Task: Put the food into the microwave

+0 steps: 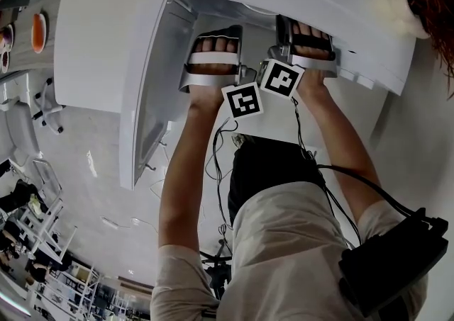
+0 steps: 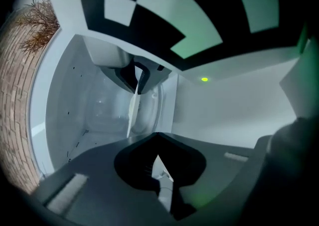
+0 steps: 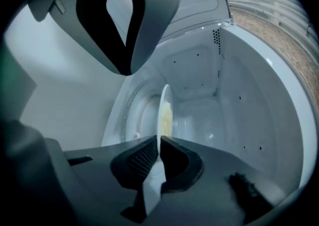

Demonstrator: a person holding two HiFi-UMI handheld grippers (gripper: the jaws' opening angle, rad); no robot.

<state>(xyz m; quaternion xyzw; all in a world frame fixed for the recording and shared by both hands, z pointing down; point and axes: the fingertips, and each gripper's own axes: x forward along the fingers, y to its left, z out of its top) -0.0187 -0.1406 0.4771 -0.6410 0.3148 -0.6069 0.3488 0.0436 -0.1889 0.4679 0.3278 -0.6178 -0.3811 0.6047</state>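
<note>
1. White plate (image 3: pixel 163 113) with yellowish food (image 3: pixel 167 117) is inside the microwave (image 3: pixel 239 95) cavity, at twelve o'clock from our right gripper (image 3: pixel 158 140).
2. We pinch its rim in that gripper and in our left gripper (image 2: pixel 158 135).

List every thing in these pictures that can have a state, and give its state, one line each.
Microwave: door open.
Plate: gripped by its rim, inside the microwave.
Food: on the plate.
Left tongs: shut on the plate.
Right tongs: shut on the plate.
</note>
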